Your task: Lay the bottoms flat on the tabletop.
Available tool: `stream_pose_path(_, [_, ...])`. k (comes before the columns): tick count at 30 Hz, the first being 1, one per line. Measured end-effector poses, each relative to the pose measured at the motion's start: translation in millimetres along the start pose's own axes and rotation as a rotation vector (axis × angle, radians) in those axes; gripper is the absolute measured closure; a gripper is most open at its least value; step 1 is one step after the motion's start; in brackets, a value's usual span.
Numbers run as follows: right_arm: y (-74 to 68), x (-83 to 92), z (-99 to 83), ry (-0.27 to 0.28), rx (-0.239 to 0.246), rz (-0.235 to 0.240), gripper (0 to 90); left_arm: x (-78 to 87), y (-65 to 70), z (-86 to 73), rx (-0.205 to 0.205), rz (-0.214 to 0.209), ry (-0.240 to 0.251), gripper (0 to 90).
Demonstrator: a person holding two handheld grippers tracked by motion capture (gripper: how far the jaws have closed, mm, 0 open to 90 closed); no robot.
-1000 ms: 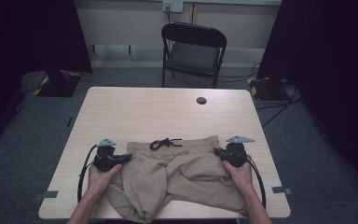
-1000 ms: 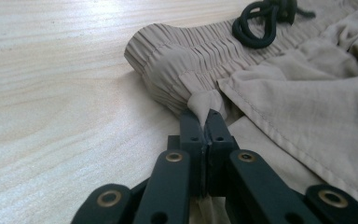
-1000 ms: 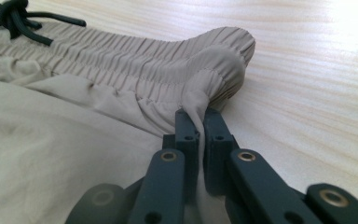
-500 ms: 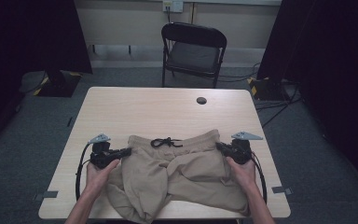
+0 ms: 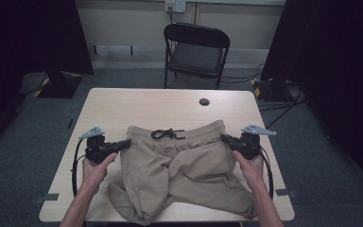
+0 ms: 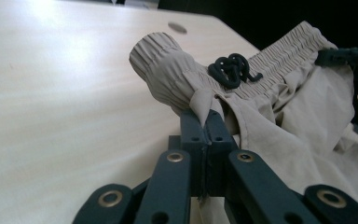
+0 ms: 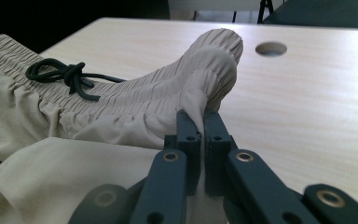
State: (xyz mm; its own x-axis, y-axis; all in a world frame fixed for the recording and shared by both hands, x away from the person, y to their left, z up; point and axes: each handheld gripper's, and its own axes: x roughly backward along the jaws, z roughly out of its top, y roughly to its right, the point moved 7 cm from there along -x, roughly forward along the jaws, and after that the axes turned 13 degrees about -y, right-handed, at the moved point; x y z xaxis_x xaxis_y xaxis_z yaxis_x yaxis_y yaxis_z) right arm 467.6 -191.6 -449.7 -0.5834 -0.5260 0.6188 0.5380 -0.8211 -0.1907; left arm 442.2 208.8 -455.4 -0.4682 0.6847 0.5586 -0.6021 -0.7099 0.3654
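Note:
Beige shorts with a ribbed waistband and a black drawstring lie on the near half of the light wooden table. My left gripper is shut on the waistband's left corner, its jaws pinching a fold of cloth. My right gripper is shut on the waistband's right corner. The waistband hangs stretched between the two grippers, lifted off the table. The legs trail down toward the table's near edge. In the left gripper view the right gripper shows at the far end of the waistband.
A round cable hole sits in the far part of the table. A black folding chair stands behind the table. Dark curtains hang at both sides. Bare wood lies beyond the shorts.
Both grippers have risen with the waistband corners in their jaws, and the waistband now stands off the table. The legs still drag on the wood.

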Motion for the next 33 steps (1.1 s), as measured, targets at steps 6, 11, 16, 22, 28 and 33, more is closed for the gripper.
stream_pose_path(6, [-3.3,14.2,23.8,0.056,0.008,0.005,88.4,12.6,5.3,21.3,-0.027,0.003,0.051,89.4])
stream_pose_path(11, [-6.0,24.7,42.3,0.098,0.024,0.009,88.4,26.4,8.7,43.7,-0.043,0.002,0.104,89.4])
stream_pose_path(16, [-7.2,35.2,61.2,0.143,0.025,0.013,88.4,34.7,9.6,63.0,-0.072,0.019,0.127,89.4])
stream_pose_path(22, [-8.0,42.5,85.7,0.178,0.038,0.006,88.4,44.8,7.6,85.4,-0.076,0.019,0.175,89.4])
stream_pose_path(28, [-8.8,47.2,112.7,0.215,0.051,0.004,88.4,54.7,4.5,112.0,-0.077,0.015,0.229,89.5])
stream_pose_path(33, [-7.7,47.2,133.7,0.228,0.063,-0.001,88.4,60.6,-0.7,130.0,-0.092,0.034,0.233,89.5])
